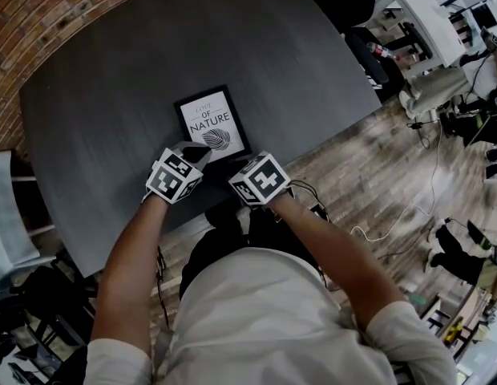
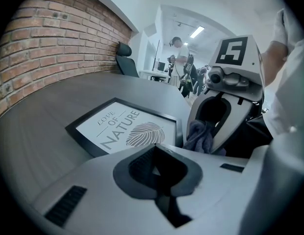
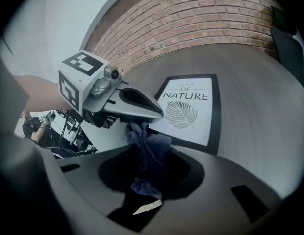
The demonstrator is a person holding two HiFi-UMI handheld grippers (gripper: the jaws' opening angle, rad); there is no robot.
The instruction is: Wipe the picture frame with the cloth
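**Person.** Pale shirt [image 1: 272, 311] and both bare forearms fill the near part of the head view, reaching to the near edge of the table.

**Right gripper** [image 3: 144, 180]. Jaws clamped on a bunched dark blue-grey cloth [image 3: 149, 148]. A wad of it stands out past the jaw tips, probably left free as the wiping face. It is aimed down at the near right corner of the frame. Whether the cloth touches the frame yet cannot be told.

**Left gripper** [image 2: 154, 170]. Jaws closed on nothing. It sits at the near left corner of the frame, close beside the right gripper, likely placed to steady the frame against sliding. Contact cannot be told.

**Picture frame** [image 1: 212, 124]. Black border, white print with a leaf and lettering. It lies flat and face up near the table's near edge, just beyond both grippers, so it can be wiped from above.

**Table** [image 1: 112, 87]. Dark and rounded.

**Surroundings.** Brick wall [image 1: 40, 22] far left, wood floor [image 1: 361, 159] right.
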